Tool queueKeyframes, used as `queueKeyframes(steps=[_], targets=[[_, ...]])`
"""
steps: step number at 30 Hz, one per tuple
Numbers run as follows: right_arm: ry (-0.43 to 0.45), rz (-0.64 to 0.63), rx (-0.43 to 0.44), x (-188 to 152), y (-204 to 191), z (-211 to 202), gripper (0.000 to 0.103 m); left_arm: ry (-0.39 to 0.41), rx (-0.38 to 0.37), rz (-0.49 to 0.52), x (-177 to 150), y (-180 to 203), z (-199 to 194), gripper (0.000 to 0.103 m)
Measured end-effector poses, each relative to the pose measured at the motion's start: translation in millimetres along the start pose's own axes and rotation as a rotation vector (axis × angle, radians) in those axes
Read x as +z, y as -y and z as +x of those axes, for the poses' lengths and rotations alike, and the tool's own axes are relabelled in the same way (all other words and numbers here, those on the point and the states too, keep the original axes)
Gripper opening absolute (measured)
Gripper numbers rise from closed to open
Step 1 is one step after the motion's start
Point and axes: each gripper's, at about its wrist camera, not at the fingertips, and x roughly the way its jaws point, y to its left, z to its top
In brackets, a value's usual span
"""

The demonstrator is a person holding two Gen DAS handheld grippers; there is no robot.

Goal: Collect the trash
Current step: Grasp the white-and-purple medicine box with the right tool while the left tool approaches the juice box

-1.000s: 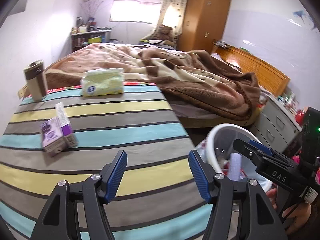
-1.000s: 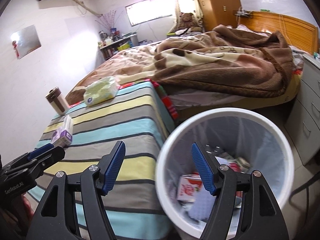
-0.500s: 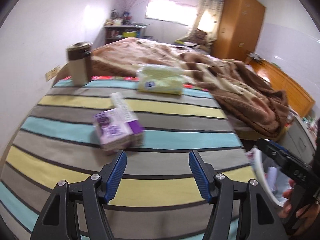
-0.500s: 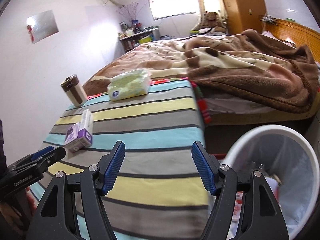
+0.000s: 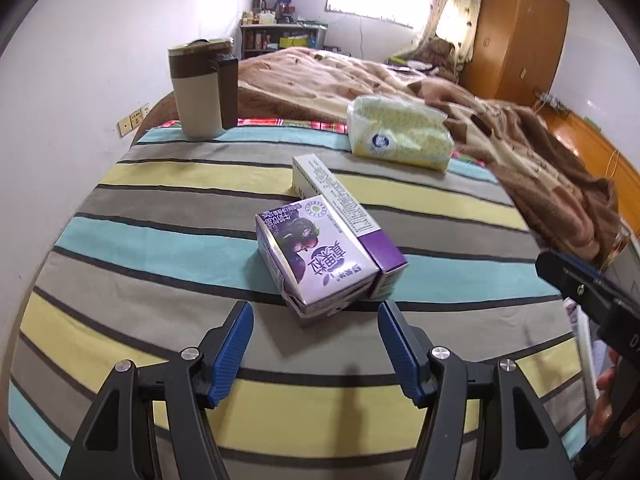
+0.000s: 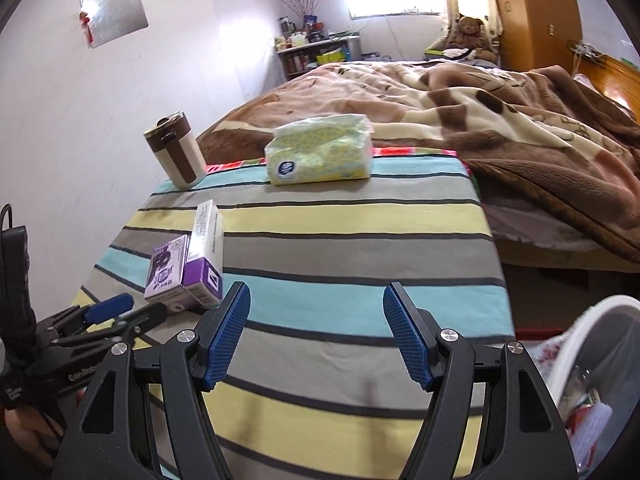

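Step in hand, as I read it: lining up my left claw (image 5: 314, 334) on the purple milk carton (image 5: 318, 258). Jaws spread wide, holding nothing, touching nothing. The carton lies on its side at 12 o'clock, just ahead of the tips and roughly centred in the gap.

Touching its 3 o'clock side is a long purple-and-white box (image 5: 344, 212). Next move: push forward, straddle the carton only and close. Risk is catching the box too.

Right claw (image 6: 316, 334) is also wide open and empty, hovering over the striped bench (image 6: 360, 240); carton at its 10 o'clock.

Further out on the bench: tissue pack (image 5: 398, 134) at 1 o'clock, brown travel mug (image 5: 202, 88) at 11. White trash bin (image 6: 596, 364) sits at the right claw's 4 o'clock, already holding some wrappers.
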Motion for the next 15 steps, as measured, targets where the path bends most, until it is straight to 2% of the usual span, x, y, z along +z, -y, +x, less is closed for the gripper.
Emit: queueKeyframes(steps=[2, 6, 15], targets=[[-0.004, -0.003, 0.008, 3, -3, 5, 0.071, -0.012, -0.013, 0.008, 2, 1, 5, 0.065], [-0.019, -0.014, 0.015, 8, -10, 15, 0.071, -0.029, 0.015, 0.019, 6, -5, 15, 0.065], [-0.044, -0.049, 0.043, 14, -31, 33, 0.071, -0.008, 0.052, -0.053, 15, -49, 18, 0.065]])
